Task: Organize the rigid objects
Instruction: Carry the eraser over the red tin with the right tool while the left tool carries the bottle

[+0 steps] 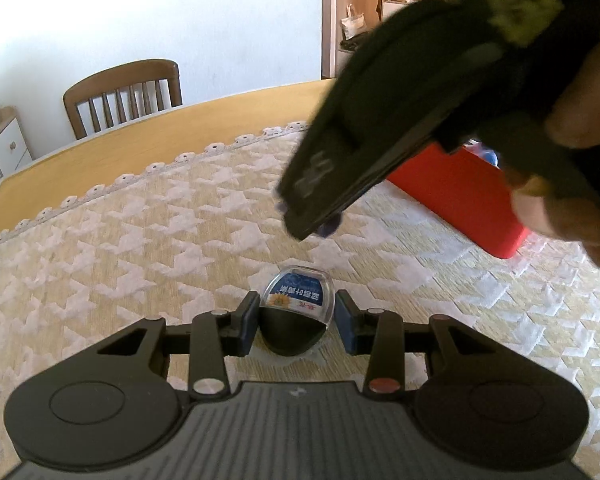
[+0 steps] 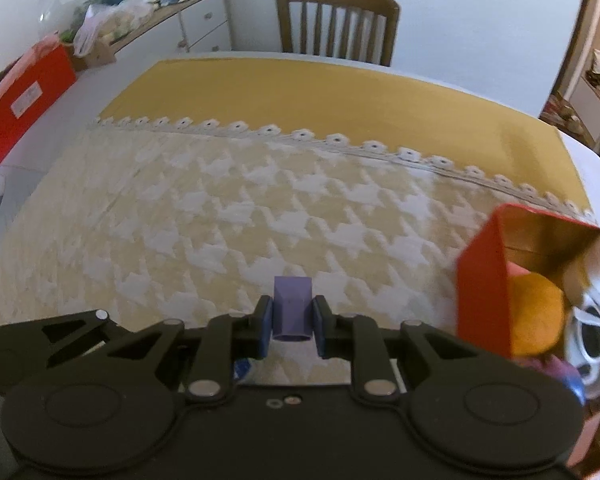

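In the left wrist view my left gripper (image 1: 296, 320) stands open around a small clear bottle with a blue label and a black cap (image 1: 298, 312); it lies on the patterned cloth, and the blue pads are slightly apart from it. My right gripper (image 2: 292, 322) is shut on a small purple block (image 2: 291, 312), held above the cloth. It also shows in the left wrist view (image 1: 324, 196), blurred, high above the bottle. A red open box (image 2: 484, 280) at the right holds an orange round thing (image 2: 536, 316) and white-corded items.
The table has a yellow top (image 2: 340, 96) and a cream patterned cloth (image 2: 220, 208) with a lace edge. A wooden chair (image 2: 336, 20) stands at the far side. Another red box (image 2: 24, 96) and a cluttered sideboard are far left. The red box also shows in the left wrist view (image 1: 460, 196).
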`<state>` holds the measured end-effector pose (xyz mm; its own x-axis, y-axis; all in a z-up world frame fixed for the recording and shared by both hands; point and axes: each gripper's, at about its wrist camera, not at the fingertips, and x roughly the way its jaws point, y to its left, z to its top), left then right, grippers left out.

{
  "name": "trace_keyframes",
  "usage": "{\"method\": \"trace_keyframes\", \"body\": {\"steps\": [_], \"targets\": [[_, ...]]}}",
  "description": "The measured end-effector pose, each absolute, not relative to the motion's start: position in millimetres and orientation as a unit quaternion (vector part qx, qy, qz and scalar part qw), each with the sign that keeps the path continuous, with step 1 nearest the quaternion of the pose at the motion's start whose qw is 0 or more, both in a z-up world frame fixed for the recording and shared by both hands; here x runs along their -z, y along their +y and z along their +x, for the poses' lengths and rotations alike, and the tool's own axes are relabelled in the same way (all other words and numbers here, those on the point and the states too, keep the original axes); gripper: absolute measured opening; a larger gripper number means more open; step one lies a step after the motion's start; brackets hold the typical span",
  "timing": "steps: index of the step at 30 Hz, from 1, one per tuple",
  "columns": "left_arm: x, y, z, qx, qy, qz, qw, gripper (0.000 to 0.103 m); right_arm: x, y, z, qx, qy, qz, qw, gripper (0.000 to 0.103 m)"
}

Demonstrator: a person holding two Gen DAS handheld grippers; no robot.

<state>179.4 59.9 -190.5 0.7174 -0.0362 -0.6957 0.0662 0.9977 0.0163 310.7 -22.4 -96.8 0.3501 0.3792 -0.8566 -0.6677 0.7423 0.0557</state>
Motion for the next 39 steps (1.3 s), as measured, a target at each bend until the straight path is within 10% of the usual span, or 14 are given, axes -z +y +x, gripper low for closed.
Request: {"method": "trace_keyframes", "body": {"steps": [39], "targets": [[83.6,-7.8,173.2,-0.005,0.336,-0.039,0.941,0.039,14.6,-172.6,277.3,-0.335,0.414,-0.074,0.843,0.019]]}}
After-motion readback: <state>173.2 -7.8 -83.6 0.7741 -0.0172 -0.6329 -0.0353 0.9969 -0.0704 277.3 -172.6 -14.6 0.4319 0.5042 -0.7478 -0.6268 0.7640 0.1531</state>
